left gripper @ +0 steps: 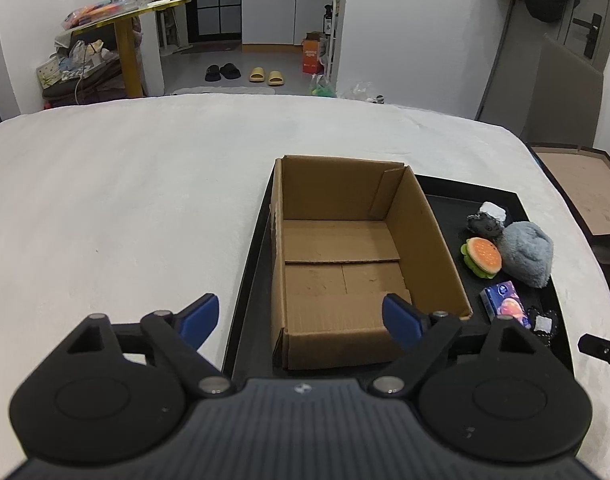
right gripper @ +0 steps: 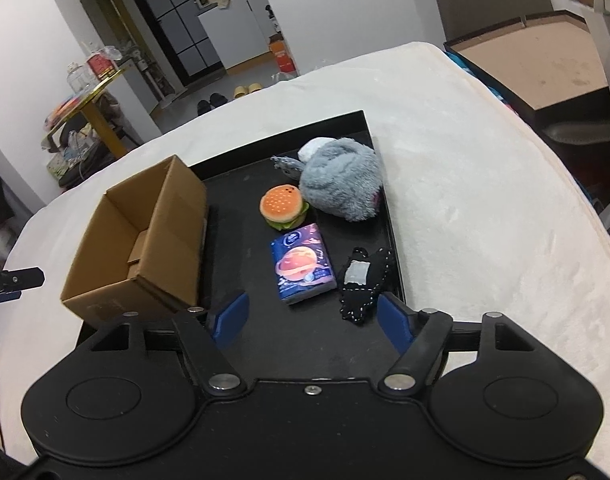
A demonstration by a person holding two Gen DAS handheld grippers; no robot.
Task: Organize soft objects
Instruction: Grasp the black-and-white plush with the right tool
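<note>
The soft things I have to sort all lie on the black tray (right gripper: 379, 152), to the right of the cardboard box (right gripper: 145, 240) that shares it: a fuzzy grey plush (right gripper: 343, 184) at about one o'clock from my right gripper (right gripper: 313, 318), a squashy burger toy (right gripper: 283, 210) touching its near-left side, a glossy tissue pack (right gripper: 303, 268) printed with a planet at twelve, and a limp black dotted pouch (right gripper: 365, 280) with a grey patch just beside it toward one o'clock. A small dark grey toy and a white bit hide behind the plush; I cannot tell what they are. Both tongs stand apart and hold nothing; my left gripper (left gripper: 301, 320) hangs over the near end of the box, whose plain corrugated inside is bare. I judge nothing is packed yet. The risks as I see them: the plush is round and deep-piled, so the blue pads (right gripper: 231, 316) may pinch only fur and let it slip; the pouch lies flat against the tray rim, leaving little room for a finger; and the light box could skid if nudged while dropping items in.
</note>
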